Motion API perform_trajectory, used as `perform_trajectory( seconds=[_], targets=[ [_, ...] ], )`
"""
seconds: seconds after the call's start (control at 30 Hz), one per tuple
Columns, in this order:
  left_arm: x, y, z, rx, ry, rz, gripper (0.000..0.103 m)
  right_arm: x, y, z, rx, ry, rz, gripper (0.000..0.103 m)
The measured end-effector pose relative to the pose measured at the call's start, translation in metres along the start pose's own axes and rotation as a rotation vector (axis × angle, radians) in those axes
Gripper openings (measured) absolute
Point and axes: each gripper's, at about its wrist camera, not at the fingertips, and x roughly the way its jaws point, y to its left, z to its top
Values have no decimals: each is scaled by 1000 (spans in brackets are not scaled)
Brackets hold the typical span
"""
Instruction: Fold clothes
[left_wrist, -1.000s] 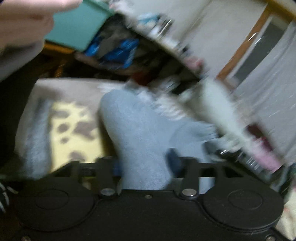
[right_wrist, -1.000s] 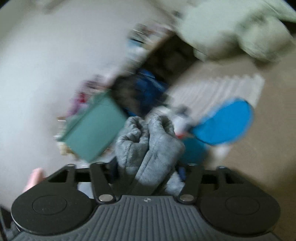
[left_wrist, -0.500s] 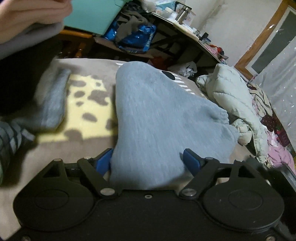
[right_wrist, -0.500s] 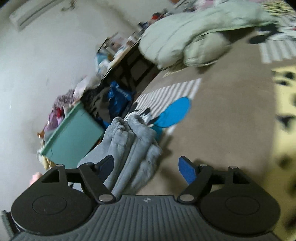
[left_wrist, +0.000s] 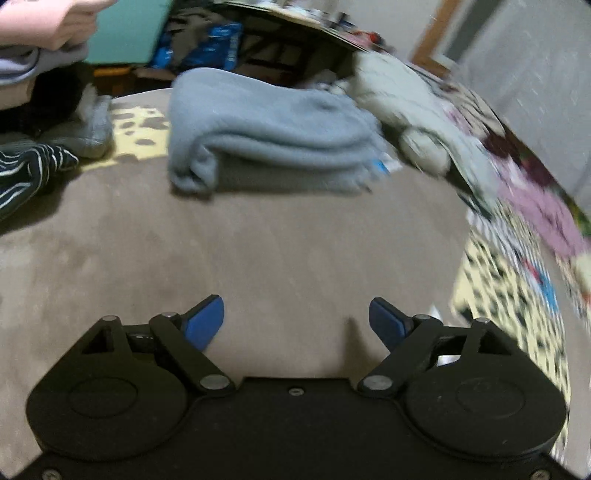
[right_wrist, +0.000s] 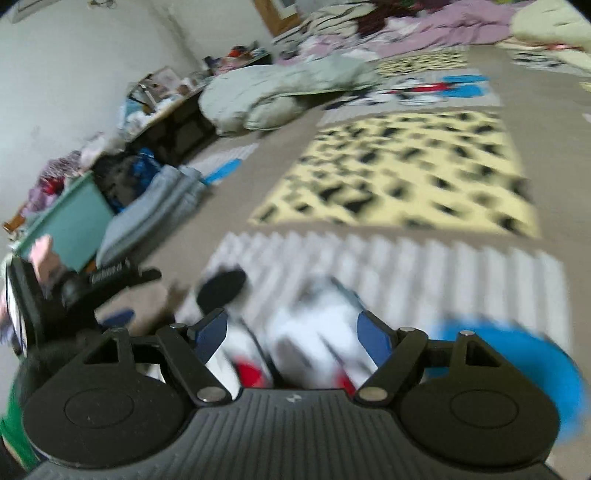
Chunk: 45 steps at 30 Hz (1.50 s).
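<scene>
A grey-blue fleece garment lies folded in a flat stack on the brown blanket, well ahead of my left gripper. That gripper is open, with only blanket between its blue pads. In the right wrist view the same folded garment lies far off to the left beside a teal box. My right gripper is open over a white, red and blue printed patch of the blanket. The other gripper's black body shows at the left edge.
A pale green puffy jacket lies right of the folded stack, with a pink pile beyond. A striped dark garment and a grey piece lie at left. A cluttered low table stands behind. A hand shows top left.
Both grippers were shut on the grey garment a second ago. They opened, let it go, and pulled back; it now lies folded on the blanket.
</scene>
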Motion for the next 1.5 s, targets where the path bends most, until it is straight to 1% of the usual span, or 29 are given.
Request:
perform_trajectory(
  seconds=[0.03,0.1,0.23,0.3,0.33,0.4,0.5,0.57,0.7,0.9,1.07,1.17,1.27,1.43,1.5],
  targets=[
    [-6,-4,-8,25,5,-5,87,-16,-5,-13,-3,-4,-28,80],
    [-18,-14,-26,89,18,-18,89,-45,-13,-39,-17,-6,-111,81],
    [-41,-34,-62,252,46,-48,96,-89,-28,-84,-2,-18,-236,82],
    [-56,-42,-84,336,56,-70,97,-104,-32,-103,22,-23,-279,87],
    [-62,-46,-93,371,61,-77,98,-112,-35,-113,30,-24,-303,88],
    [-76,-54,-114,443,79,-102,102,-126,-37,-131,30,-29,-336,91],
    [-97,-66,-145,547,99,-124,102,-140,-36,-149,19,-22,-380,92],
    [-111,-71,-161,582,109,-142,102,-151,-36,-156,30,-19,-415,94],
    [-136,-82,-188,631,132,-172,103,-177,-37,-168,55,-43,-484,102],
    [-175,-97,-227,731,156,-262,103,-215,-47,-191,111,-70,-584,103],
    [-207,-111,-260,814,176,-339,103,-240,-53,-209,160,-81,-600,103],
    [-229,-114,-272,851,149,-360,103,-249,-53,-216,173,-91,-595,103],
    [-251,-112,-274,851,114,-380,103,-256,-51,-217,177,-99,-591,103],
    [-278,-105,-261,815,84,-439,103,-266,-40,-212,139,-134,-591,103],
    [-287,-101,-255,808,57,-432,103,-270,-35,-210,130,-150,-590,103]
  ],
)
